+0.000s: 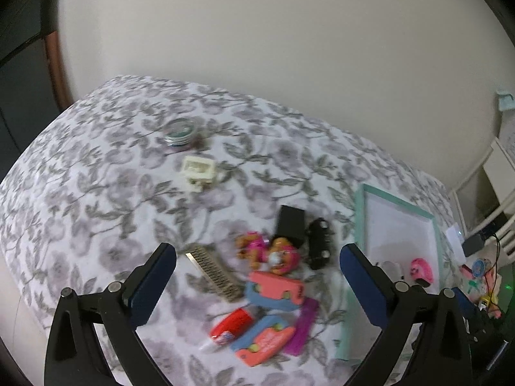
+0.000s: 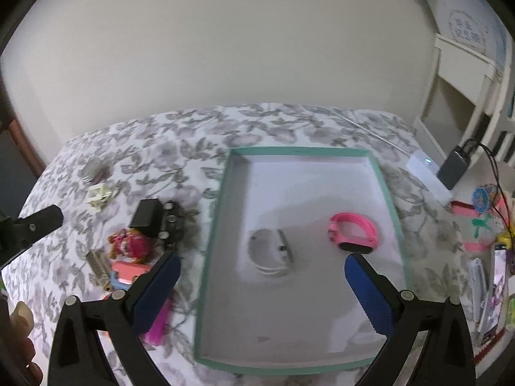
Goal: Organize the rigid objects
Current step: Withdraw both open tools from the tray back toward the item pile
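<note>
Over the floral bedspread (image 1: 96, 167) you hold both grippers released: the left gripper (image 1: 257, 273) spread wide above the loose pile, nothing between its pads, the right gripper (image 2: 260, 276) equally wide over the tray (image 2: 389, 199), gripping nothing. Tray, teal-rimmed, lies on the bed to the right of the pile. Inside it: pink wristband (image 2: 354, 231) at right, coiled white cable (image 2: 270, 254) near the middle, well apart. Pile beside the tray's left edge: black box (image 1: 289, 225), black toy car (image 1: 318, 244), two pink dog figures (image 1: 270, 251), metal comb (image 1: 214, 271), coral-and-blue pieces (image 1: 276, 292), red-capped tube (image 1: 230, 326), purple bar (image 1: 304, 328). Farther back, apart: cream plastic part (image 1: 198, 170), round tin (image 1: 180, 130). Both views blurred
</note>
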`<move>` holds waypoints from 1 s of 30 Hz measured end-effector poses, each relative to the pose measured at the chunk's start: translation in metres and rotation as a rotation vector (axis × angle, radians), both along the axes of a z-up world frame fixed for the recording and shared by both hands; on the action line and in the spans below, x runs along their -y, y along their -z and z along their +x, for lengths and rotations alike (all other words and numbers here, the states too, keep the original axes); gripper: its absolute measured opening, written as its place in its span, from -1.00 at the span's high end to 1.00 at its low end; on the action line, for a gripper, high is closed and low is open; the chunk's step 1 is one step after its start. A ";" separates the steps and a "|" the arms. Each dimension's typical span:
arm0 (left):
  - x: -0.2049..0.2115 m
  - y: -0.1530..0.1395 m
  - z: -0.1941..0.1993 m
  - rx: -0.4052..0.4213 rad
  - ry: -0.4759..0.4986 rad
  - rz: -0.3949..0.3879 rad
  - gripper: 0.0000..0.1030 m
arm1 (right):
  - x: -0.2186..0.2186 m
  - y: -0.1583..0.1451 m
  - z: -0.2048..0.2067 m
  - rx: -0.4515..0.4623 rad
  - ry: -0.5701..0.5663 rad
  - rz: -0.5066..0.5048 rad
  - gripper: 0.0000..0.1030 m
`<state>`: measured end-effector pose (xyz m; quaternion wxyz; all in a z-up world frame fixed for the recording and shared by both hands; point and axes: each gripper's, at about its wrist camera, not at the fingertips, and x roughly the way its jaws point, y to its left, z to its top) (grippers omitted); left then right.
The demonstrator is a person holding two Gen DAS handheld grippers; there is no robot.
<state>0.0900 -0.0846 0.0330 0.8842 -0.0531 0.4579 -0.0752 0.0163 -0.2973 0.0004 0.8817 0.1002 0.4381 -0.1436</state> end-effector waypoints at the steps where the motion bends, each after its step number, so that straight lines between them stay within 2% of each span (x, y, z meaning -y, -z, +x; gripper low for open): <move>1: -0.006 0.000 -0.001 -0.002 -0.011 0.002 -0.97 | -0.004 0.000 0.001 0.002 -0.014 0.008 -1.00; 7: -0.029 0.005 -0.005 -0.034 -0.048 0.041 -0.97 | -0.033 0.005 0.009 -0.028 -0.096 0.029 -1.00; 11: -0.041 0.012 -0.005 -0.078 -0.069 0.037 -0.97 | -0.055 0.014 0.016 -0.059 -0.161 0.035 -1.00; 21: -0.053 0.060 0.002 -0.270 -0.109 0.091 -0.97 | -0.088 0.044 0.023 -0.141 -0.264 0.085 -1.00; 30: -0.043 0.091 0.003 -0.393 -0.073 0.111 -0.97 | -0.091 0.070 0.029 -0.216 -0.260 0.108 -1.00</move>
